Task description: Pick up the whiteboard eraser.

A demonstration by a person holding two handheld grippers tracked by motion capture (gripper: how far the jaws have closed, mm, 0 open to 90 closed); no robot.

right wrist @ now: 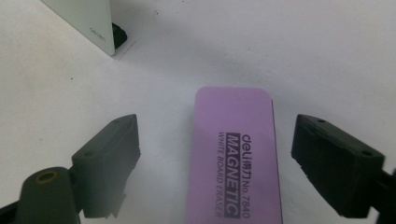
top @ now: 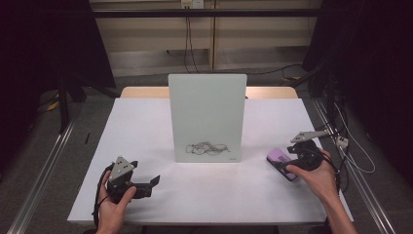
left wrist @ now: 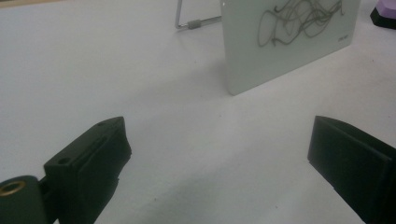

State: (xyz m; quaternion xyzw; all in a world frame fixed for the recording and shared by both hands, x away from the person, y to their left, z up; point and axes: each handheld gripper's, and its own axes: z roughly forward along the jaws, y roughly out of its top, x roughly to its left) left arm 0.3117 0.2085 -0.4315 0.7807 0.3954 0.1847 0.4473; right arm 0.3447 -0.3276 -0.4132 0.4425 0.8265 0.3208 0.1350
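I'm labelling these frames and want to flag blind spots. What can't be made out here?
- Whiteboard: its back and stand are hidden by its own face in the high view; the left gripper view shows a bit of wire leg.
- Eraser: its near end is cut off by the bottom edge of the right gripper view; the right tool covers part of it in the high view.
- Scribble: too small to read as anything.

A whiteboard [top: 207,117] stands upright at the middle of the table [top: 146,122]. An eraser [top: 281,163] lies near the right edge, between the right gripper's [right wrist: 215,163] jaws. The left gripper [top: 148,185] sits near the front-left corner.
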